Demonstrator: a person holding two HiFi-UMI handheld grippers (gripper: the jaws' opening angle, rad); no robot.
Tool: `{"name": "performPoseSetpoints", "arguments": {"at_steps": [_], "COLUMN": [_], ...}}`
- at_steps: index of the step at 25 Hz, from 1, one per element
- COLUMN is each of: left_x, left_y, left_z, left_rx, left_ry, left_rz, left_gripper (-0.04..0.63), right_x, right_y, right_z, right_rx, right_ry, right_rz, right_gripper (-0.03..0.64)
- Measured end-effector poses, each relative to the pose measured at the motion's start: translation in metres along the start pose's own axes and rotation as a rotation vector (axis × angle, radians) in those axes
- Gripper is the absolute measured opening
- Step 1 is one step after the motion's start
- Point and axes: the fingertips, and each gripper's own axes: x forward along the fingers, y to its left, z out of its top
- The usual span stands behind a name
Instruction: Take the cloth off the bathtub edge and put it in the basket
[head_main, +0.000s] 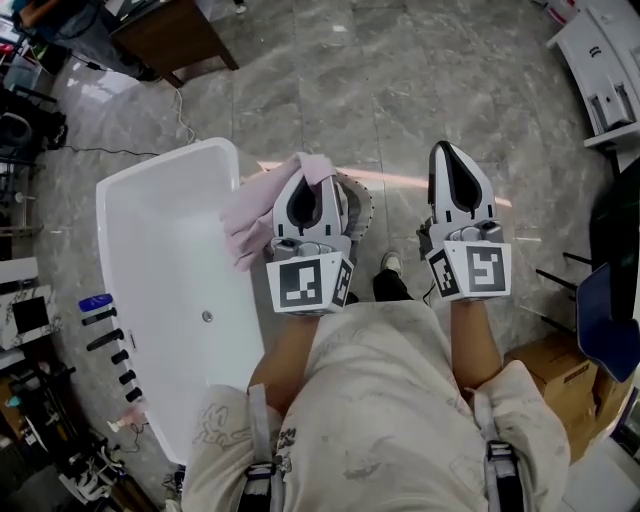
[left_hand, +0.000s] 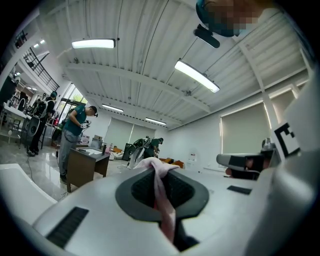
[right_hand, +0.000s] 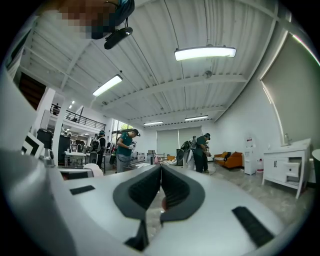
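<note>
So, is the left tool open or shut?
Shut on the pink cloth: in the left gripper view the jaws of the left tool meet, with the cloth pinched between them.

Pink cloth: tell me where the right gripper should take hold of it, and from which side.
Grip the fold poking past the tips of the left gripper, coming from the right. The rest of the pink cloth hangs bunched on the bathtub side, away from the shut right gripper.

Bright, even light from ceiling tubes (left_hand: 196, 76); a glare streak (head_main: 400, 180) crosses the glossy floor (head_main: 420, 100). Both gripper views bulge fisheye-style (corners vignetted dark), with the near foreground soft.
</note>
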Motion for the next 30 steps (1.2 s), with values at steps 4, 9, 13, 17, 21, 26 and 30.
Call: {"name": "performPoseSetpoints", "arguments": {"at_steps": [4,9,13,17,21,26,30], "left_x": [0.014,0.022,0.030,0.036,0.042,0.046,0.054], "left_y": [-0.026,-0.045,-0.061,-0.075,-0.089,-0.103,-0.111], "left_z": [-0.004,-0.005,-0.006,-0.008,-0.011,-0.016,-0.018], "left_rx": [0.013,0.028,0.033,0.033,0.048,0.048,0.048], "left_ry": [0.010,0.007,0.007,0.012,0.016,0.021,0.024], "left_rz": [-0.004,0.003,0.003,-0.012,-0.028,-0.045,-0.054], "left_gripper": [0.014,0.014,0.014,0.014,0.014,0.014,0.014], "right_x": [0.005,0.001,-0.002,-0.005,-0.009,-0.014,-0.015], "right_y": [-0.026,-0.050,-0.069,-0.082,-0.094,-0.105,-0.114], "right_z": [0.002,0.001,-0.004,-0.005,-0.007,-0.008,-0.007], "right_rx": [0.014,0.033,0.056,0.069,0.077,0.083,0.081], "right_ry": [-0.008,-0.016,-0.015,-0.016,-0.016,-0.018,-0.022], "right_rz": [0.009,0.012,0.000,-0.011,-0.023,-0.035,-0.041], "right_gripper": [-0.011,-0.011,-0.011,-0.011,-0.011,-0.011,-0.011]}}
